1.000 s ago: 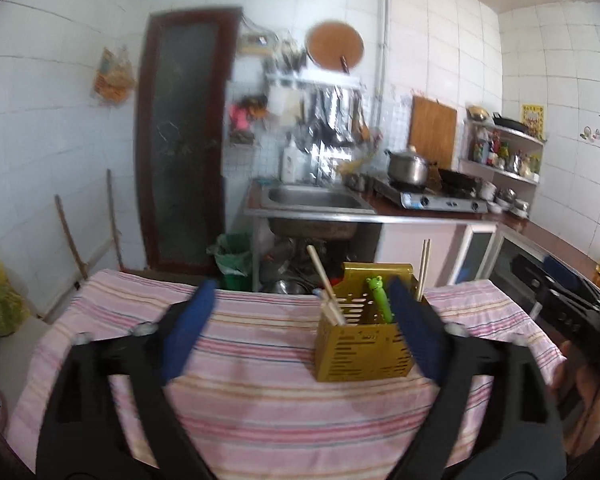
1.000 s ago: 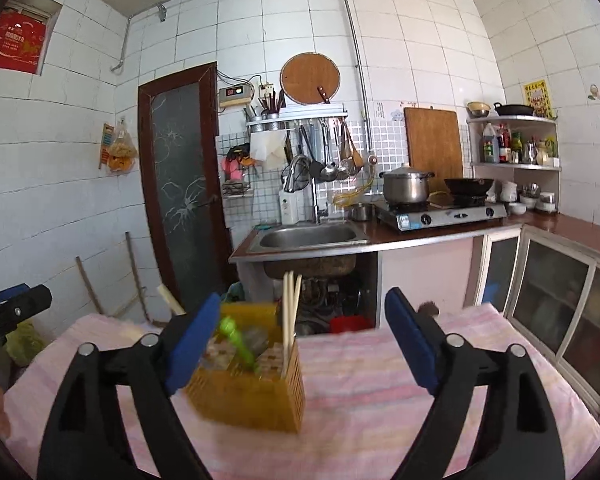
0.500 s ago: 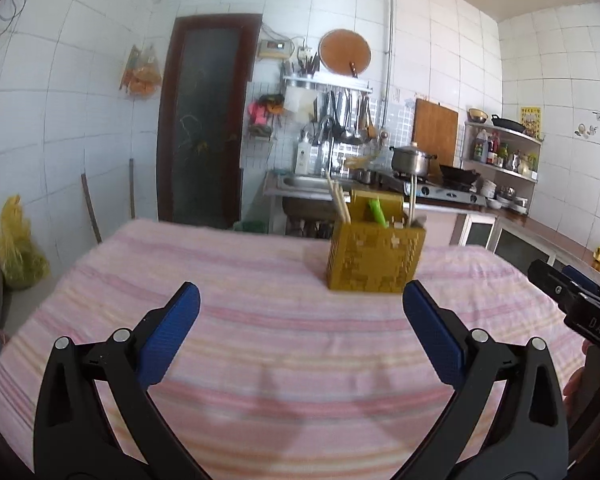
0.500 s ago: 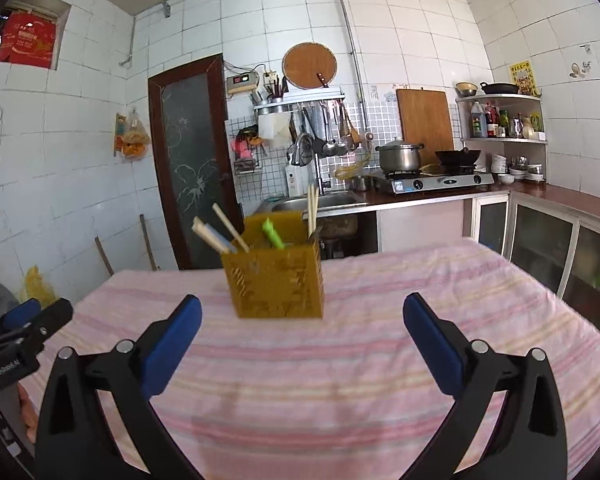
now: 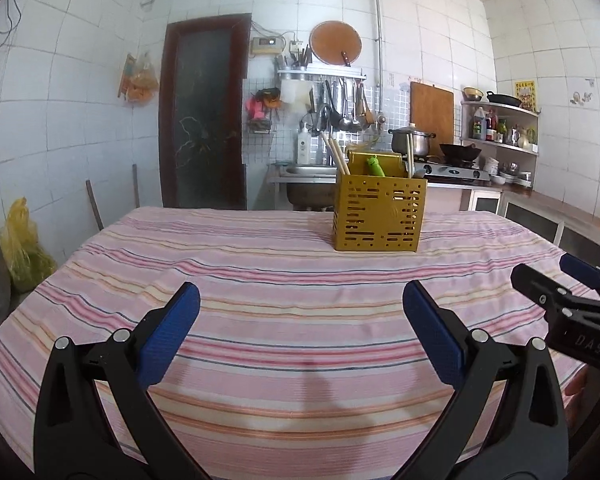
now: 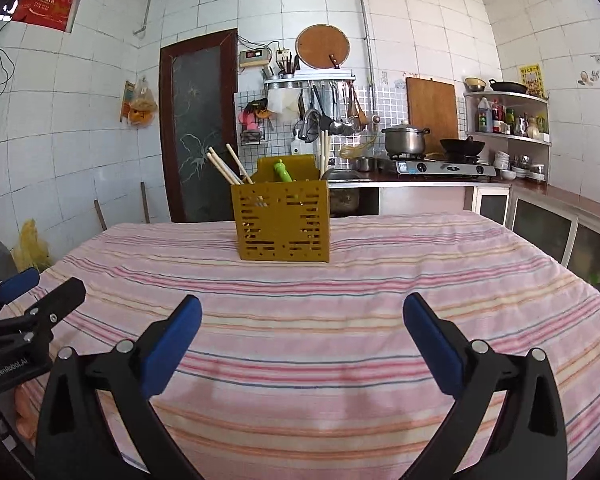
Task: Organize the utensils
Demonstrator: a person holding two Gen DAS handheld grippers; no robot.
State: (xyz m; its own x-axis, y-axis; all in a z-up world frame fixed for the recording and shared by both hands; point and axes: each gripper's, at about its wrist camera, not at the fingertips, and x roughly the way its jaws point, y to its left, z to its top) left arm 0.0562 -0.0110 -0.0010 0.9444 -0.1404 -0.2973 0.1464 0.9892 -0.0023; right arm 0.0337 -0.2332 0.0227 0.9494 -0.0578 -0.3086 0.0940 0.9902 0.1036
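Observation:
A yellow perforated utensil holder [image 5: 378,216] stands upright on the striped tablecloth [image 5: 284,320], far from both grippers; it also shows in the right wrist view [image 6: 282,224]. It holds wooden chopsticks [image 5: 334,156] and a green-handled utensil [image 5: 375,166]; the chopsticks [image 6: 226,168] and green handle [image 6: 283,171] show in the right wrist view too. My left gripper [image 5: 300,320] is open and empty, low over the near part of the table. My right gripper [image 6: 302,328] is open and empty at about the same distance from the holder.
The right gripper shows at the right edge of the left wrist view [image 5: 572,312]; the left gripper at the left edge of the right view [image 6: 16,320]. Behind the table are a sink [image 5: 300,172], stove with pot [image 6: 404,140] and a door [image 5: 204,120].
Both grippers have drawn back from the holder and dropped lower over the table. The holder now stands alone farther away. Both jaws stayed open and empty.

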